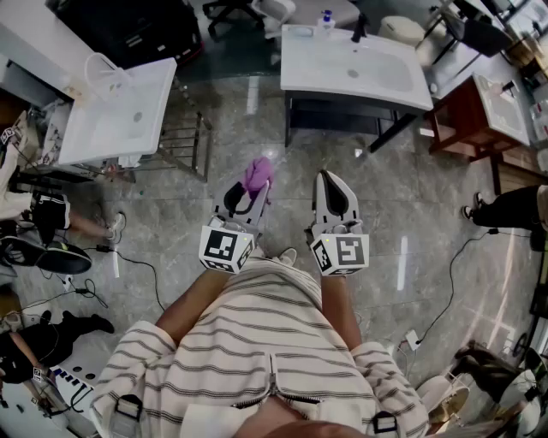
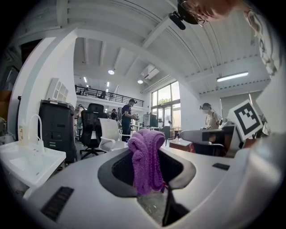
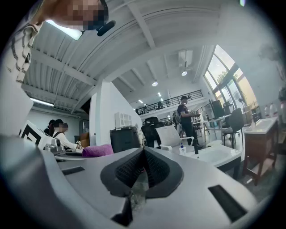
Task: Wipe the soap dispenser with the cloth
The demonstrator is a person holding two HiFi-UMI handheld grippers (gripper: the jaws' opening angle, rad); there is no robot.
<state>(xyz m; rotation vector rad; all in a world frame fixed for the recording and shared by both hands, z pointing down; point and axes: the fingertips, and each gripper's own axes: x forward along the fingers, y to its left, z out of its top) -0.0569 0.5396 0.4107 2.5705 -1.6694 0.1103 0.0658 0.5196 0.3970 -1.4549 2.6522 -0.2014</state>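
**Cloth pinched in the left gripper, dispenser well off on the far basin**

At the left of the head view a white basin [image 1: 120, 115] with a looped white tap [image 1: 101, 67] stands on the grey tiled floor [image 1: 411, 222]. Right of it and nearer, the left gripper [image 1: 251, 195] points level toward the far side. Its jaws are clamped on a purple cloth [image 1: 258, 174]. In the left gripper view the cloth [image 2: 146, 159] stands bunched and upright between the dark pads, with its folded top rising above the jaw tips. None of it touches any basin.

Just to the right, side by side with the left one but apart from it, the right gripper [image 1: 329, 178] also points level. Its jaws are pressed together with nothing between them, and the right gripper view shows the ribbed pads [image 3: 134, 169] meeting in a line.

Both grippers are held out in front of the person's striped shirt [image 1: 257, 342], over open floor.

Farther off and to the right stands a second white basin [image 1: 377, 77] on a dark frame. The soap dispenser [image 1: 326, 20], a small bottle with a blue top, sits at its far left corner, just left of a black tap [image 1: 359, 31]. In the right gripper view the soap dispenser [image 3: 182, 149] shows small on that basin's edge, beyond the closed jaw tips. It is well apart from both grippers and from the cloth.
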